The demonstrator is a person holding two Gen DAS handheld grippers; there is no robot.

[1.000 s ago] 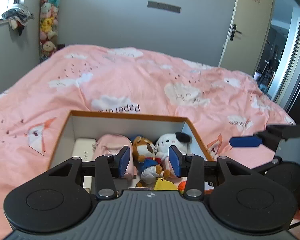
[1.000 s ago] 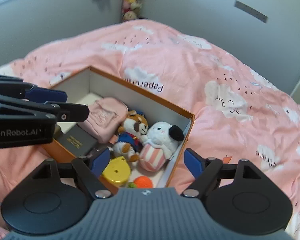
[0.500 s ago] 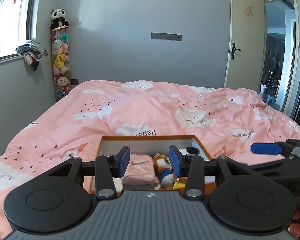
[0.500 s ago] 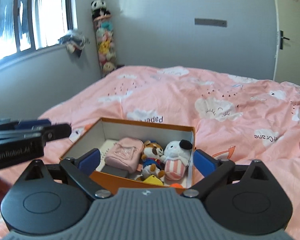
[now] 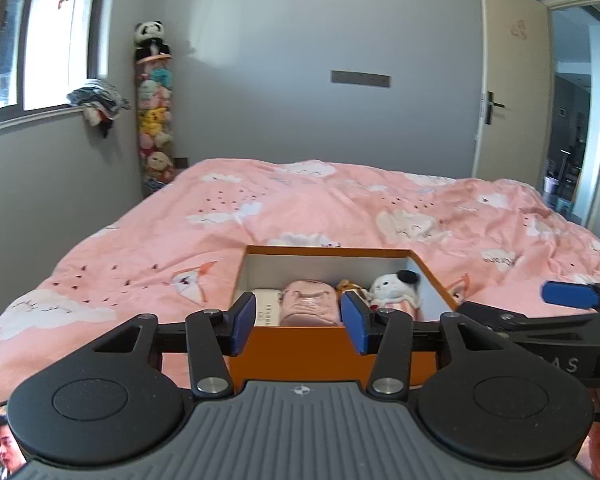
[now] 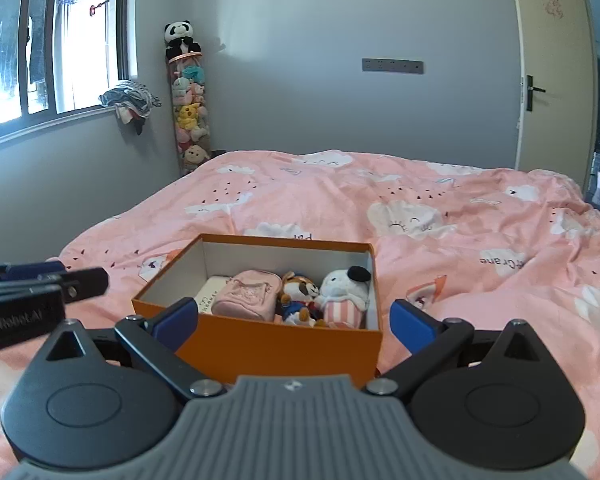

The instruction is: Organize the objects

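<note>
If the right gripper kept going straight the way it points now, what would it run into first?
Most likely the near wall of the orange box on the bed. The right gripper is open and empty, its jaws standing about as wide as the box. Depth is hard to judge, so a finger might catch a corner first.

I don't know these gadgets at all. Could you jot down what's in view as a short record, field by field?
Setting: bedroom, pink cloud-print bedspread
Container: open orange box on the bed
Inside box: pink pouch, tiger plush, white dog plush, white item at left end
Left gripper: jaws opening, nothing between them
Right gripper: wide open, empty, in front of the box
Corner: tall tube of plush toys topped by a panda
Windowsill: bundled cloth
</note>
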